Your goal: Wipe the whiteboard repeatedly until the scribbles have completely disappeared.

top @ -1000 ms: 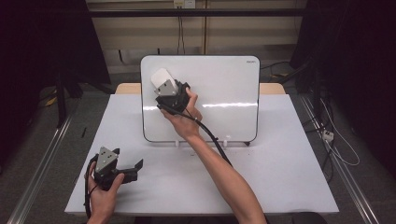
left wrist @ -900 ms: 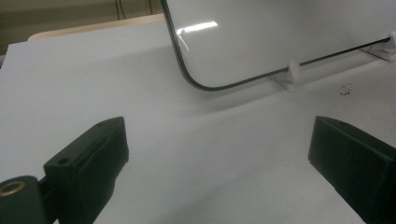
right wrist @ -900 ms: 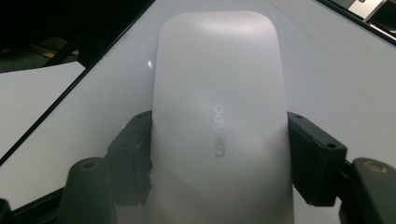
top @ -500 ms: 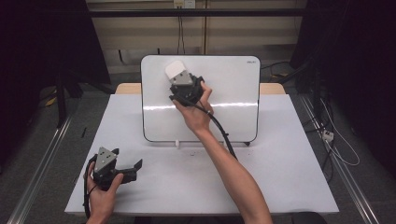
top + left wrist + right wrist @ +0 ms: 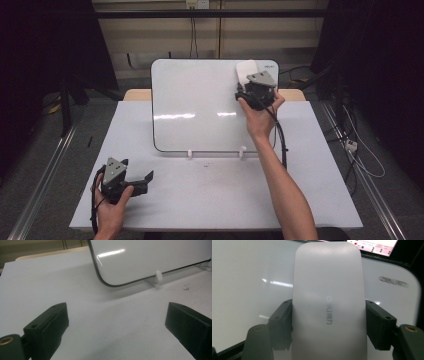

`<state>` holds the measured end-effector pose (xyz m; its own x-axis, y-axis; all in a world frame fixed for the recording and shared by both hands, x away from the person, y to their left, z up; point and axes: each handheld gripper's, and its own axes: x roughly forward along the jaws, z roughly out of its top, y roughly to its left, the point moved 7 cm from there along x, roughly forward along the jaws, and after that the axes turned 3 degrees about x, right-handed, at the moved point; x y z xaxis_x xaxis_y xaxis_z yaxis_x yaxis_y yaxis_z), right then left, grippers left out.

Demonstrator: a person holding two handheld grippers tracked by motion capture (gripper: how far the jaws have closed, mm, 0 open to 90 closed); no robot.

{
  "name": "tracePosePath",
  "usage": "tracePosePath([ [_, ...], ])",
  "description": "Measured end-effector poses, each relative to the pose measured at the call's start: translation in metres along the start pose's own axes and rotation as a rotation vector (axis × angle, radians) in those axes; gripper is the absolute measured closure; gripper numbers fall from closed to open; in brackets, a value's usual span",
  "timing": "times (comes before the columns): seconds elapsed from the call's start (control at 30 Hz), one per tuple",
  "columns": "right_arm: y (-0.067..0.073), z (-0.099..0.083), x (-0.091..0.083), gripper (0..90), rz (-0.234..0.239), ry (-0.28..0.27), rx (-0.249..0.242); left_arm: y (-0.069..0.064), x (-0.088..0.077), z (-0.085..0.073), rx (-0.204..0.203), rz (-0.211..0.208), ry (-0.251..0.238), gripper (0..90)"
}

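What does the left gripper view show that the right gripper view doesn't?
Left gripper view alone: the left gripper, jaws wide apart with nothing between them, the table surface, and a white support clip under the board's bottom edge. Right gripper view alone: the right gripper shut on a white eraser, with blurred printed lettering near the board's corner. Both: the whiteboard, glossy with light glare.

Beige wall [image 5: 165, 30], dark curtains [image 5: 45, 45], grey floor [image 5: 30, 145]
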<state>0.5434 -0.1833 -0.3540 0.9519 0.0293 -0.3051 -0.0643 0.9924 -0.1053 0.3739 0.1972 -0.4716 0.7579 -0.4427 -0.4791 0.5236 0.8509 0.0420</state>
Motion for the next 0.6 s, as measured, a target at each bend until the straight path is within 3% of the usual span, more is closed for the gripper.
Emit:
tracePosePath([
  [0.1,-0.015,-0.006,-0.004,31.4,-0.012,0.004,0.035,0.000,0.001,0.000,-0.002,-0.001,-0.003,4.8],
  [0.27,-0.006,-0.006,-0.003,31.5,-0.022,0.006,0.042,-0.001,0.000,0.002,0.002,0.001,-0.003,4.8],
  [0.4,0.010,-0.001,0.000,31.4,-0.012,-0.004,0.025,-0.001,0.001,0.001,0.001,-0.001,-0.002,4.9],
  [0.6,0.058,0.008,0.007,31.4,0.045,-0.017,-0.055,-0.001,0.000,0.001,-0.003,-0.006,-0.005,4.8],
])
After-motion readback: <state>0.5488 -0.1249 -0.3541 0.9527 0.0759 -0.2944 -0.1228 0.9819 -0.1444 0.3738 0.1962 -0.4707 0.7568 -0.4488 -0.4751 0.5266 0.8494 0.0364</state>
